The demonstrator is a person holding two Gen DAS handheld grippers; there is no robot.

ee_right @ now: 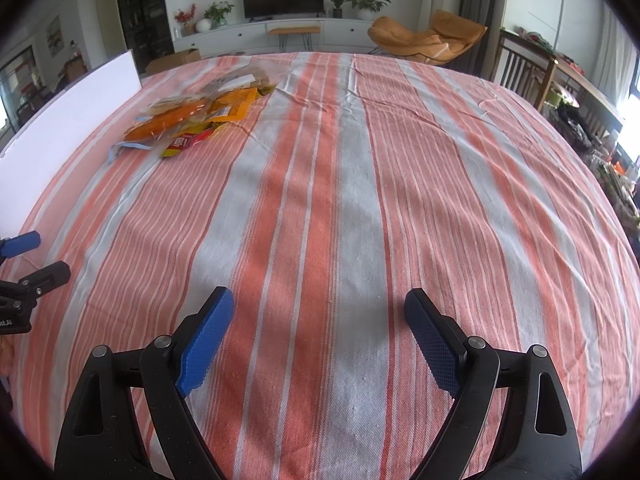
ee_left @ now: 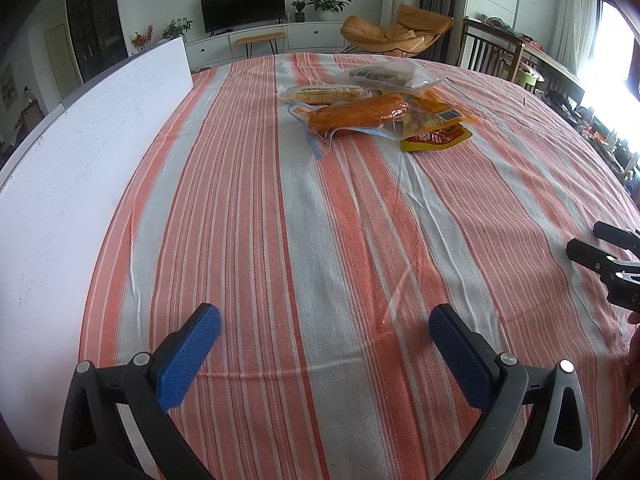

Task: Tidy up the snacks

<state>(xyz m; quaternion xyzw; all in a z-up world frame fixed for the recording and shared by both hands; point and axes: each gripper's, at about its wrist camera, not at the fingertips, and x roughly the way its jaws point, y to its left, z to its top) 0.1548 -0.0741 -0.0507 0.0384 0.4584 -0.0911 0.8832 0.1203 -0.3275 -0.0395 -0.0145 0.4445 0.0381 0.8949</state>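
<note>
Across the striped tablecloth (ee_left: 320, 240) both tools hang low and empty. Left gripper (ee_left: 324, 328) at the bottom of its own view has its blue pads spread wide, nothing between them, only cloth below. Right gripper (ee_right: 318, 320) is the same in its view: jaws apart, bare stripes in the gap. Its black tip pokes in at the right edge of the left view.

Up in the upper middle of the left view sits the snack pile (ee_left: 372, 108), well apart from both tools. An orange sausage (ee_left: 358, 114) in a clear bag lies in front, overlapping a yellow packet (ee_left: 436, 138) at its right. A pale roll (ee_left: 324, 94) lies just behind it, and a clear bag (ee_left: 392, 74) behind that. In the right view the pile lands upper left. A white board (ee_left: 80, 152) stands along the left edge of the table.
</note>
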